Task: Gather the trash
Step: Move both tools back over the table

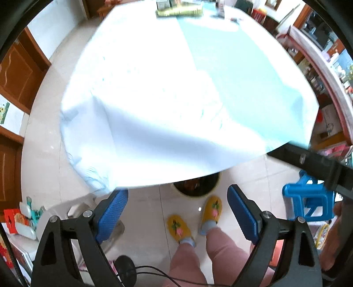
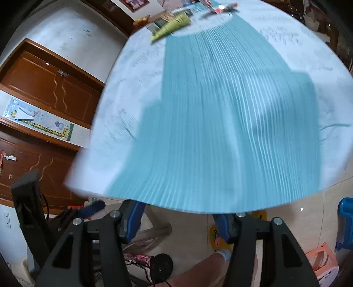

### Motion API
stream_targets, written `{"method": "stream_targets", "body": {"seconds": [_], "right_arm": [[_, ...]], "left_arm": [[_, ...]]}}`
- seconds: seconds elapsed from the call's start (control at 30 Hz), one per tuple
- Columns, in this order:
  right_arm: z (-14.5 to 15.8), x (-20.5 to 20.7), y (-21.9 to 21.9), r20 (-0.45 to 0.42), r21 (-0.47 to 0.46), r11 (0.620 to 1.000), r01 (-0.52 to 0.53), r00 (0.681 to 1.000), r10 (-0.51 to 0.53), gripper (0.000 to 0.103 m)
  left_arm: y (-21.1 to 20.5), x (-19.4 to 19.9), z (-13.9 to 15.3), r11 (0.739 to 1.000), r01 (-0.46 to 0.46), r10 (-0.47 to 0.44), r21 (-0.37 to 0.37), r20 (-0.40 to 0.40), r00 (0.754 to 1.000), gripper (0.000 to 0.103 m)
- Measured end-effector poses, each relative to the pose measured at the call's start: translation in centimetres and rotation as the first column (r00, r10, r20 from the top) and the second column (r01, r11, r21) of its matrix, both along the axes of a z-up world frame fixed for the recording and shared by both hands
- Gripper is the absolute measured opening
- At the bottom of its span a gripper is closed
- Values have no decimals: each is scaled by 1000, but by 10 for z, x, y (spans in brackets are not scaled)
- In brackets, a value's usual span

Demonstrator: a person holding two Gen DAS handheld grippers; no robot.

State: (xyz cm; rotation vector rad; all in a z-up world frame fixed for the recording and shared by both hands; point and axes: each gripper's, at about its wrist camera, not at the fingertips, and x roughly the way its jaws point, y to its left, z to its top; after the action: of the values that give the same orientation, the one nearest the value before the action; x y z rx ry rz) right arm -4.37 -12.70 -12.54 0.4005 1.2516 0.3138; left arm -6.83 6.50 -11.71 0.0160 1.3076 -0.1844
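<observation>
Cloth-covered table (image 2: 220,121) with green wrapper (image 2: 171,27)

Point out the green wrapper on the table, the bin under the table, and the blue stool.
green wrapper (image 2: 171,27), right wrist view, middle of its length
bin (image 1: 197,185), left wrist view, dark opening
blue stool (image 1: 308,202), left wrist view, its frame

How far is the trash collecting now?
Nothing looks done: the green wrapper and the red wrapper lie at the table's far end. Nothing is in hand: left gripper and right gripper have open, empty jaws. Left: carrying both to the bin.
</observation>
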Motion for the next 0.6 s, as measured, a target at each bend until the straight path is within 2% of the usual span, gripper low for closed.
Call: {"method": "stream_targets", "body": {"seconds": [0.2,0.33,0.6], "right_arm": [[44,-2,5,73,-2,1000,1,997,-1,57],[74,2,19,132,-18,1000,2,991,0,57],[134,14,16,271,-34,999,21,962,-10,57]], "left_arm": [[5,11,48,1000,2,-3,10,105,994,90],[8,22,81,1000,7,-11,22,197,980,90],[14,52,141,1000,2,4,-19,315,949,90]]}}
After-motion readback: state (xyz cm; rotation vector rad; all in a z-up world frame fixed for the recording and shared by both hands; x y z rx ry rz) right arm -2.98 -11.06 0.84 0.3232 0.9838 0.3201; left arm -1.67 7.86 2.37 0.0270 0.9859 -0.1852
